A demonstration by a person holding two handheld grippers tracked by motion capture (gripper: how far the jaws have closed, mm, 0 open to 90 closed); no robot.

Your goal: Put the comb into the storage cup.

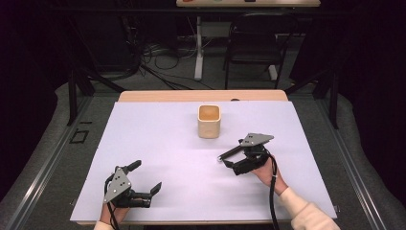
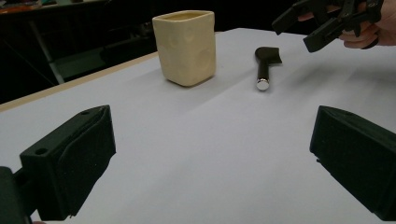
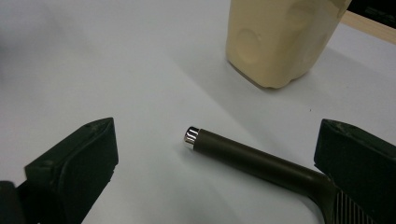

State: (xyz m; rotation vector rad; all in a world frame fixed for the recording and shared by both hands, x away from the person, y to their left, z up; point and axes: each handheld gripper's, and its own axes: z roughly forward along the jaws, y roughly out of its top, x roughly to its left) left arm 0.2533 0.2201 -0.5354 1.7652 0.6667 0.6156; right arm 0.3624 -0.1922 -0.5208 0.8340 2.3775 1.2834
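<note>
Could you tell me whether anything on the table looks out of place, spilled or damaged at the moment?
Nothing stands out. The cream cup stands upright on the white table cover, with no spill around it. The dark tool with a silver-tipped handle lies flat beside it, between the open jaws of the right gripper.

The table [image 1: 158,143] lies bare from its left edge to the middle. Only the cup [image 1: 209,121] near the far edge and the tool [image 1: 231,152] right of centre block passage.
</note>
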